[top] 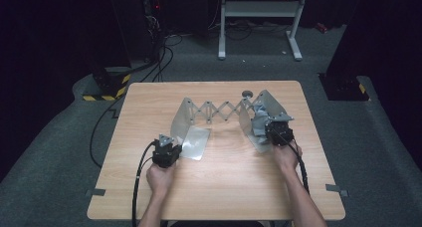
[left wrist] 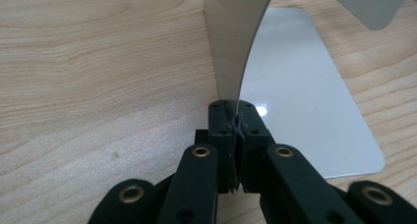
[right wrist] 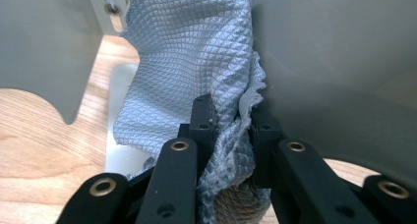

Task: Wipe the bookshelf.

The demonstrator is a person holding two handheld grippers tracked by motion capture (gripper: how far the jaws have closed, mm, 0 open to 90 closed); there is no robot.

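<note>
While the high view shows the metal bookend rack (top: 219, 112) mid-table (top: 149, 197), the left gripper (top: 166, 151) sits at its left plate. Its own view has the jaws clamped on the plate's edge (left wrist: 236, 52). The right gripper (right wrist: 231, 130) pinches a blue-grey cloth (right wrist: 192, 52) against the right plate (right wrist: 344, 62).

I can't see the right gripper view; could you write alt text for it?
The right gripper, its two black jaws rising from the bottom, is shut on a bunched pale blue cloth with a fine grid weave. The cloth lies against a grey metal plate; another plate stands at the left, with the wooden table below.
</note>
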